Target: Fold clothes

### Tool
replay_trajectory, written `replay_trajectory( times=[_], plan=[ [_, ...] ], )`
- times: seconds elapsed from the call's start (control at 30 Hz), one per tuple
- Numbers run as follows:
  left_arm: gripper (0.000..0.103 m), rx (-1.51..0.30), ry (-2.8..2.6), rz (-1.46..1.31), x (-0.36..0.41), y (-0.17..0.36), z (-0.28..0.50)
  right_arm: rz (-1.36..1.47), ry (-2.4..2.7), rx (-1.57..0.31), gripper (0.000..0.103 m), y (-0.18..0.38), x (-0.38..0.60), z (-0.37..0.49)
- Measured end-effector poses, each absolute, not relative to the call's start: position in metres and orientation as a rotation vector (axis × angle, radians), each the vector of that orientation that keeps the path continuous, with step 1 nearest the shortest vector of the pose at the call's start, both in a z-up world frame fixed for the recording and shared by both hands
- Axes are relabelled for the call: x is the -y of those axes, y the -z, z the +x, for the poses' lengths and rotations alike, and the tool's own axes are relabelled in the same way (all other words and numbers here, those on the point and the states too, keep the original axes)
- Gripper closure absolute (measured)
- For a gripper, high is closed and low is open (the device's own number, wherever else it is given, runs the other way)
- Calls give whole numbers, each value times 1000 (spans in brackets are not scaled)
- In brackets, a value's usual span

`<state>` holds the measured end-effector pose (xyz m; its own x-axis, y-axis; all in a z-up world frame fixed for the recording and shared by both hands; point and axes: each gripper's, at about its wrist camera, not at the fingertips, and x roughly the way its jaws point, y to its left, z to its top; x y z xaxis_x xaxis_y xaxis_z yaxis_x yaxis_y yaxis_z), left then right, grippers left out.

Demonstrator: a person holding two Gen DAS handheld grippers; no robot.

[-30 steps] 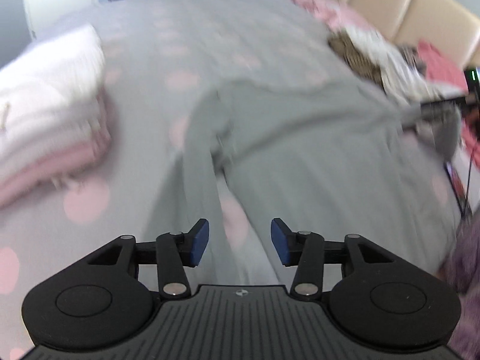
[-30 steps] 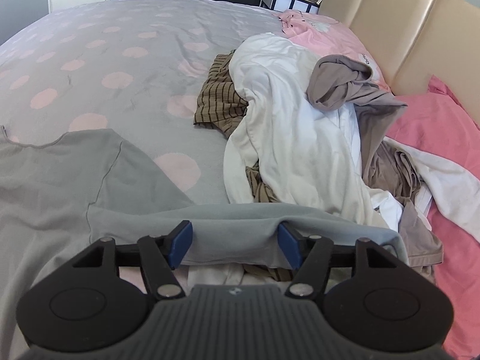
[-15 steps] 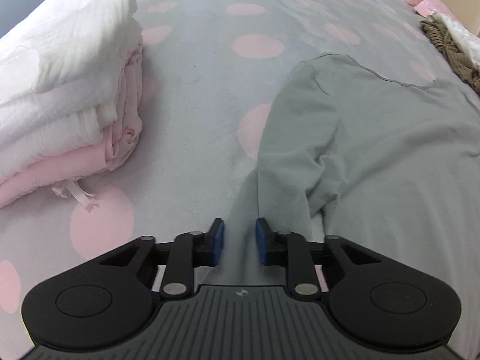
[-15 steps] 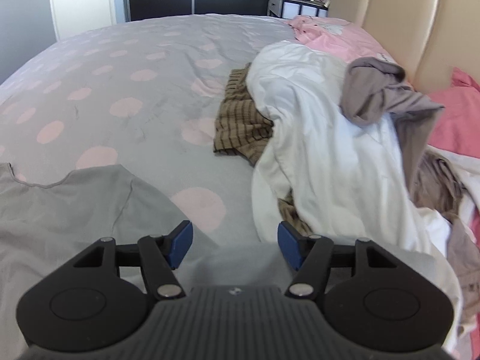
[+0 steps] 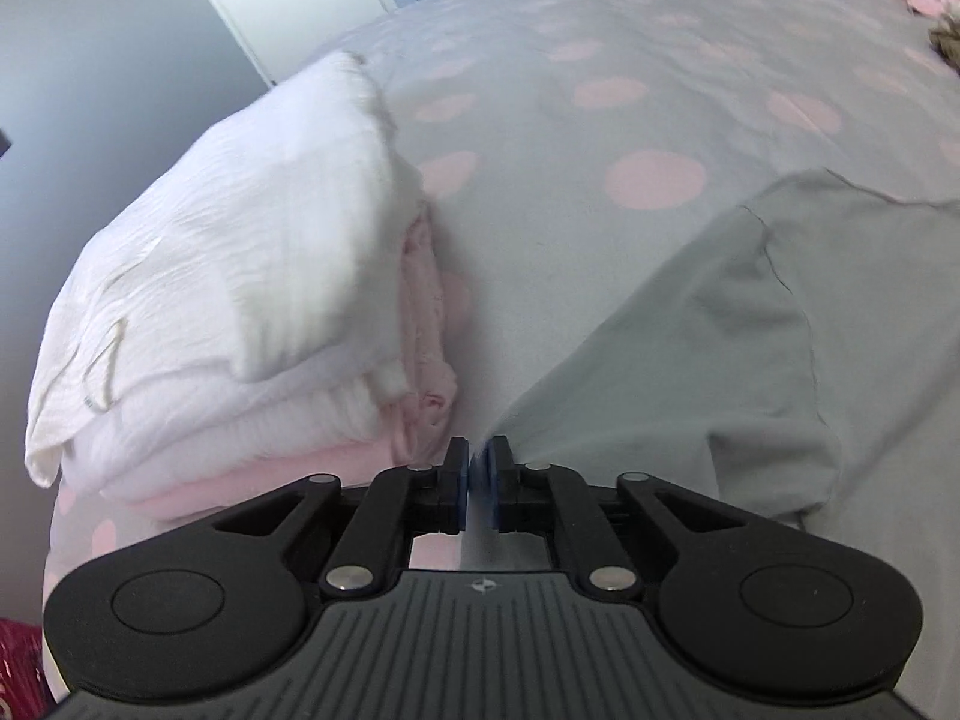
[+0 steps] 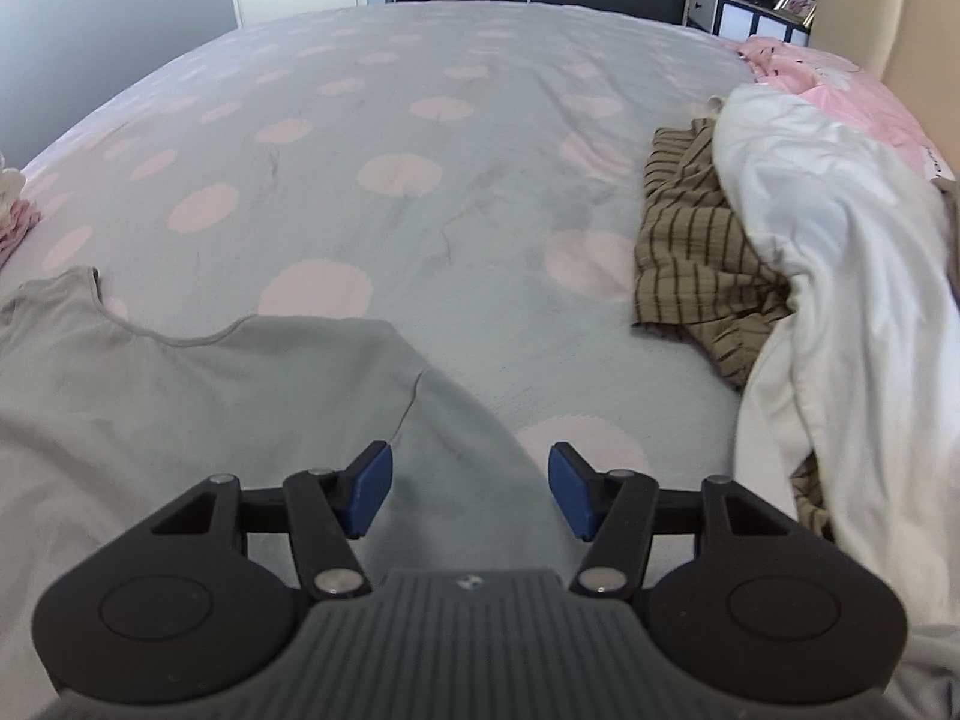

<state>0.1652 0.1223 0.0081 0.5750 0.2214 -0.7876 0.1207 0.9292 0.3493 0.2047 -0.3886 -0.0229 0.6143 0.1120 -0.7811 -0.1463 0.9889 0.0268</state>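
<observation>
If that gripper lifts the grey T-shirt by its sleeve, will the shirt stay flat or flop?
Probably flop: the grey T-shirt lies limp and creased on the bed, so it looks like thin, soft fabric. It likely weighs little. Pinched only at the sleeve by the left gripper, the rest would probably hang and bunch.

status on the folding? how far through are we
Done: a folded stack of white and pink pieces sits on the bedspread.
In hand: the grey T-shirt lies spread flat; the left gripper is pinched on its sleeve end, the right gripper is open over the other sleeve.
Left: this shirt's folds, plus the unfolded pile with a white garment and a brown striped one.
</observation>
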Motion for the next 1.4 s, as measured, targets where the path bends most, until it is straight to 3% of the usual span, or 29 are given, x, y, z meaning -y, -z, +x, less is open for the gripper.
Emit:
replay_trajectory(
  times=[0.23, 0.47, 0.7, 0.73, 0.77, 0.8, 0.83, 0.87, 0.9, 1.2, 1.4],
  plan=[
    [60, -862, 137, 280, -99, -36, 187, -8, -189, -883, 42, 19, 387, 213],
    [59, -880, 281, 157, -87, 4, 252, 15, -191, -858, 42, 14, 390, 242],
    [58, -907, 296, 98, -96, 32, 269, 121, -241, -907, 43, 40, 395, 270],
    [59, -906, 304, 86, -95, 33, 270, 137, -267, -906, 46, 42, 394, 272],
    [60, -904, 314, 79, -93, 33, 271, 155, -295, -903, 61, 44, 391, 273],
    [71, -903, 324, 73, -91, 34, 272, 158, -324, -906, 72, 46, 388, 273],
    [85, -899, 340, 78, -88, 33, 272, 156, -353, -913, 90, 46, 385, 273],
    [91, -893, 362, 95, -85, 32, 271, 141, -373, -915, 96, 46, 381, 273],
    [101, -883, 378, 109, -81, 30, 271, 118, -386, -908, 97, 44, 378, 272],
    [103, -725, 301, 78, -88, -6, 280, 120, -349, -700, 99, -1, 391, 274],
    [103, -774, 291, 75, -89, 4, 284, 32, -293, -792, 98, 17, 376, 289]
  ],
)
